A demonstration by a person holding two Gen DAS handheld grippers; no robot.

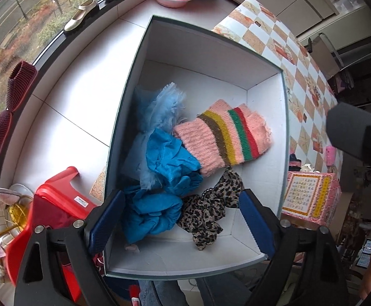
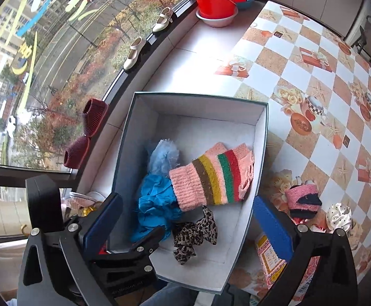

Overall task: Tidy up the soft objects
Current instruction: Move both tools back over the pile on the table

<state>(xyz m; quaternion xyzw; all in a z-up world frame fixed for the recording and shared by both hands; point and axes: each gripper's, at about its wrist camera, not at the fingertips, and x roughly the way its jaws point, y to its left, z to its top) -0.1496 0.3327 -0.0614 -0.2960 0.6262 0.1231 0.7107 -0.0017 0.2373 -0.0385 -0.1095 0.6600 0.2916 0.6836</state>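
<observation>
L gripper (image 1: 180, 219) & R gripper (image 2: 188, 219) seen wide open, nothing held. Striped sock (image 1: 223, 137) laid in box (image 1: 267, 97); blue cloth (image 1: 170, 160) at its 8 o'clock, leopard scrunchie (image 1: 210, 211) at 6.

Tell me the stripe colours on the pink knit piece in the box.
Brown, yellow, green, red on the pink knit piece; clearest from the left wrist.

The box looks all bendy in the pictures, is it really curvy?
Left wrist view: the fisheye lens bows the box's straight edges outward. Right wrist view: same bending, and the window frame curves too. Both views stay sharp, lit by soft daylight.
</observation>
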